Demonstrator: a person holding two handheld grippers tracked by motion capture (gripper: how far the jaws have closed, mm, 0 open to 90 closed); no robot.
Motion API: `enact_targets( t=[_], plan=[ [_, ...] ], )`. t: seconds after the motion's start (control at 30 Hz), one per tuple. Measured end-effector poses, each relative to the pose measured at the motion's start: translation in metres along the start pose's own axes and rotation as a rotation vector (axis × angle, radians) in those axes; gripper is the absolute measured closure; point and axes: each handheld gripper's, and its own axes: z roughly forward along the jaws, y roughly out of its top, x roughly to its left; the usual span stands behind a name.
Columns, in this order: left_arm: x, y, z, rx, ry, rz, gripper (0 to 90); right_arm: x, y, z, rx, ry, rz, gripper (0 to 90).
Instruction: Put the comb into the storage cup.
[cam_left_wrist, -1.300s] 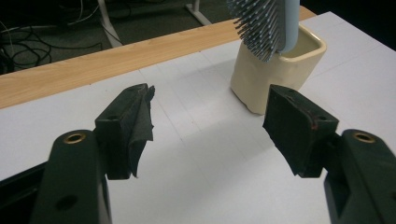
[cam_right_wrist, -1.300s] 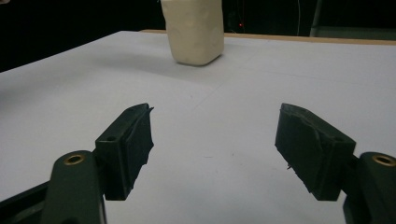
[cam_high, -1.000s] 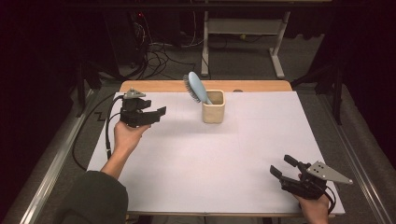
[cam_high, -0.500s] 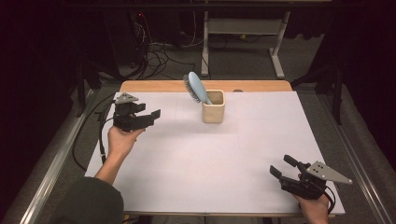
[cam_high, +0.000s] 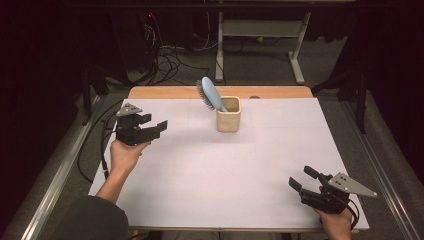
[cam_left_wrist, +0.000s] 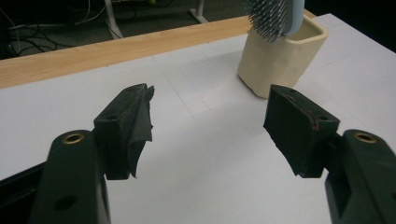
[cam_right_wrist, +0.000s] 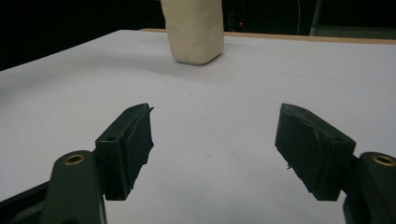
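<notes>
Blue hairbrush (cam_high: 208, 93) standing bristle-head up in a cream cup (cam_high: 228, 114) at the counter's (cam_high: 210, 175) twelve o'clock edge; left claw (cam_high: 156, 127), at nine o'clock, and right claw (cam_high: 300, 179), at five o'clock, both gape empty, well apart from the cup.

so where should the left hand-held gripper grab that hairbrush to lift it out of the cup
Probably the blue paddle head of the hairbrush, the only part standing above the cream cup, since the handle sits inside. It leans toward the table's left and far side, bristles facing that way. The left hand-held gripper, jaws open, could come from the left, pinching the head's narrow edges rather than the bristles.
</notes>
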Motion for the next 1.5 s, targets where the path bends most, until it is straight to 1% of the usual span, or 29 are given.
enact_targets(
  t=[0.13, 0.3, 0.43, 0.8, 0.97, 1.1, 1.27, 1.4, 1.5],
  plan=[
    [0.000, -0.001, -0.003, 0.005, 0.004, 0.003, 32.4, 0.000, 0.000, -0.001, -0.007, 0.000, -0.001, 27.9],
    [-0.002, -0.002, -0.009, -0.010, -0.002, 0.011, 32.4, 0.000, 0.000, -0.001, -0.007, -0.001, 0.000, 27.8],
    [-0.003, -0.004, -0.012, -0.013, -0.007, 0.017, 32.3, 0.000, 0.000, -0.001, -0.008, -0.001, -0.001, 27.9],
    [-0.002, -0.016, -0.018, -0.019, -0.017, 0.008, 32.3, 0.000, 0.000, 0.000, -0.007, -0.002, -0.001, 27.9],
    [-0.001, -0.019, -0.025, -0.041, -0.014, -0.003, 32.3, 0.000, 0.000, -0.001, -0.010, -0.001, -0.002, 27.9],
    [0.003, -0.024, -0.032, -0.058, -0.015, -0.013, 32.3, 0.000, 0.000, 0.000, -0.001, 0.000, 0.000, 27.9],
    [0.004, -0.031, -0.040, -0.075, -0.016, -0.022, 32.2, 0.000, 0.000, 0.000, -0.004, 0.000, 0.000, 27.9],
    [0.002, -0.037, -0.046, -0.088, -0.019, -0.013, 31.5, 0.000, 0.000, 0.000, -0.005, -0.001, -0.001, 27.9],
    [0.002, -0.043, -0.050, -0.089, -0.021, -0.012, 31.4, 0.000, 0.000, 0.000, -0.007, -0.005, -0.002, 27.9]
  ],
)
